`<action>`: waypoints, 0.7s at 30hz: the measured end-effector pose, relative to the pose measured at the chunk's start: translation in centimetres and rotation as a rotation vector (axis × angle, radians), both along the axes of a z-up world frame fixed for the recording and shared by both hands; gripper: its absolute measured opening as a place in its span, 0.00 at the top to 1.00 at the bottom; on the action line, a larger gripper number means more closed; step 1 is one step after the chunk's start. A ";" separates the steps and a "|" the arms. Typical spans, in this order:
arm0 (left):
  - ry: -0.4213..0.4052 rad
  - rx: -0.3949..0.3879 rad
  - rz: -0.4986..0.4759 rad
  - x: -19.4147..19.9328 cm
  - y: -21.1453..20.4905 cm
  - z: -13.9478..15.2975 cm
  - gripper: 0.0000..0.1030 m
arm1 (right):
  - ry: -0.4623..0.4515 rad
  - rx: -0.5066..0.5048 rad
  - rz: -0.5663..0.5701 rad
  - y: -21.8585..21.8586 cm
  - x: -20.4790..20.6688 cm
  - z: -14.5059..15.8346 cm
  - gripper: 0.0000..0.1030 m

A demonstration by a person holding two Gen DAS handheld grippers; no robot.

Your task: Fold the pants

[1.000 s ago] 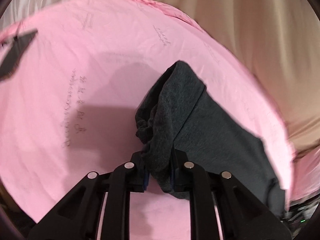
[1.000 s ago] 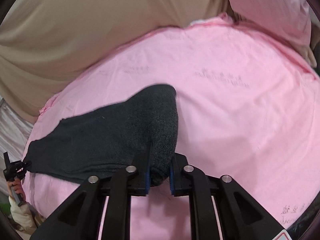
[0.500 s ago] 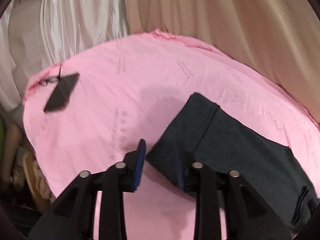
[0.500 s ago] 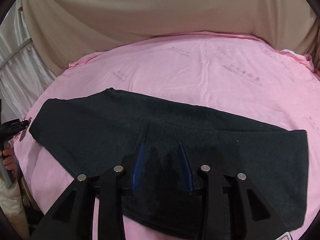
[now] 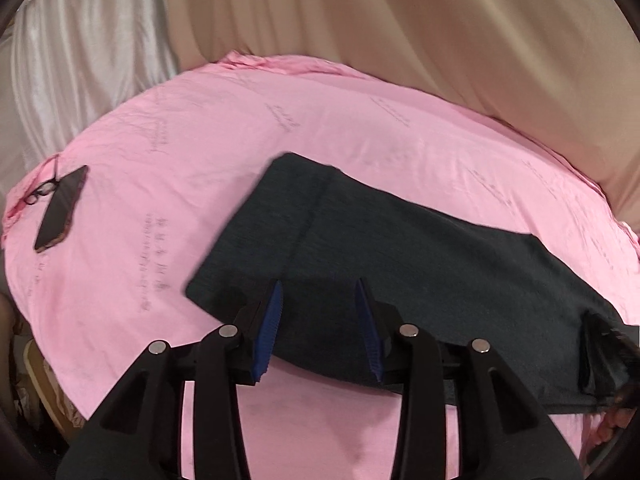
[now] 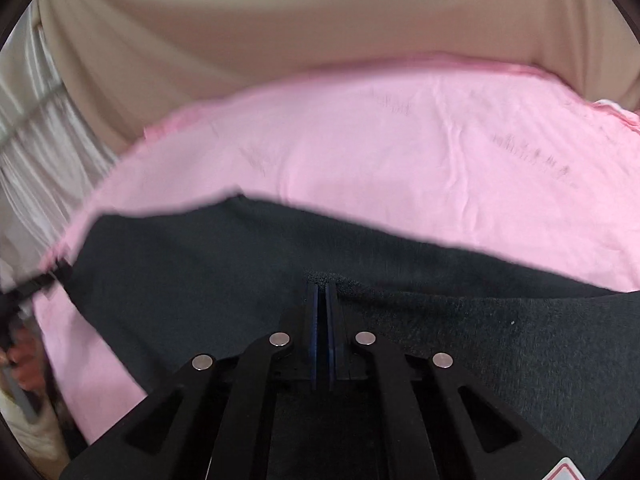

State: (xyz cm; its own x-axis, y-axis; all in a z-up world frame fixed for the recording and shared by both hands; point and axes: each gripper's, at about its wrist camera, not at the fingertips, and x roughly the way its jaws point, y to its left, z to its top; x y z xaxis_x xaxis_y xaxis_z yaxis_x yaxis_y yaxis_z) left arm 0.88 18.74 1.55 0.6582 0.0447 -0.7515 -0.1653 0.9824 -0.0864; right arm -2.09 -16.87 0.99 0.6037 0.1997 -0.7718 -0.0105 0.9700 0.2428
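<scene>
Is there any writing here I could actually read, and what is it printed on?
Nothing can be read.
Pink sheet: rows of small dark printed characters, too small and blurred to read.
Red-edged sticker at the right wrist view's bottom edge: cut off, no legible text.
Pants and phone: no visible writing.
</scene>
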 end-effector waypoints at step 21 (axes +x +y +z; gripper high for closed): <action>0.008 0.037 -0.113 0.6 -5.4 -0.4 0.45 | -0.042 -0.082 -0.027 1.4 -7.0 3.2 0.71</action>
State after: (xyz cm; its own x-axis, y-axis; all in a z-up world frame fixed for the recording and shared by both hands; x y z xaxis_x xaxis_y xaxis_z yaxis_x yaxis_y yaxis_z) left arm 1.50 13.36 1.11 0.6543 -0.0019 -0.7562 -0.0536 0.9974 -0.0489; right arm -9.06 -15.51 4.18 0.6400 0.1206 -0.7588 0.0072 0.9866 0.1629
